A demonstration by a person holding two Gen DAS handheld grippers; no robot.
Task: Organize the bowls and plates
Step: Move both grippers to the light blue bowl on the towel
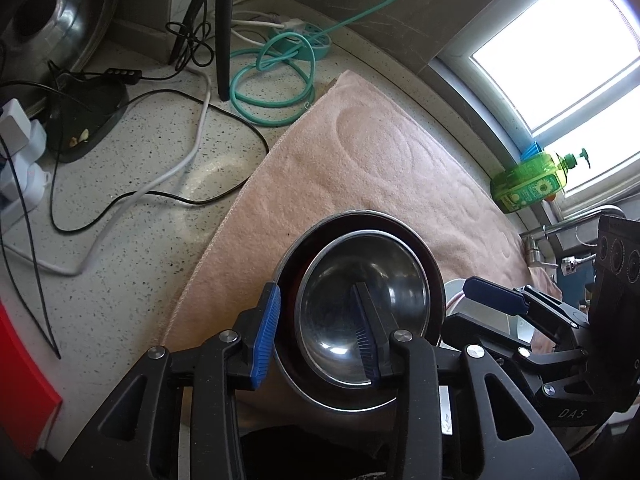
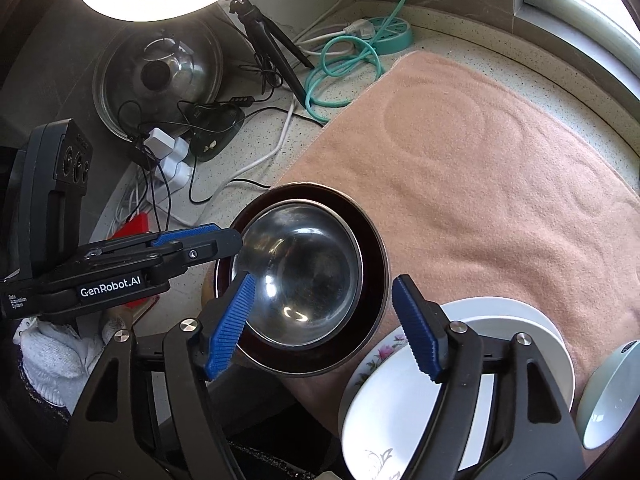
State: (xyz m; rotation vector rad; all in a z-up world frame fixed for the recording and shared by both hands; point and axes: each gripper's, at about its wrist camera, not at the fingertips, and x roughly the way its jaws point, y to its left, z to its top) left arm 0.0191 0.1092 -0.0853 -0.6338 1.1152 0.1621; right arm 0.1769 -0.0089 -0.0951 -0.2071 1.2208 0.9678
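A small steel bowl (image 1: 360,300) sits nested inside a larger dark steel bowl (image 1: 424,256) on a pink towel (image 1: 360,152). My left gripper (image 1: 316,336) straddles the near rims of both bowls, one finger outside the large bowl, one inside the small one; its jaws look partly closed on the rims. In the right wrist view the bowls (image 2: 304,272) lie ahead and my left gripper (image 2: 224,240) reaches them from the left. My right gripper (image 2: 324,324) is open and empty, above a stack of white plates (image 2: 392,392).
A pale green bowl (image 2: 612,392) lies at the right edge. Cables, a teal hose (image 1: 272,80), a tripod (image 2: 272,48), power strips and a glass pot lid (image 2: 160,80) crowd the counter's left and back. A green soap bottle (image 1: 532,180) stands by the window.
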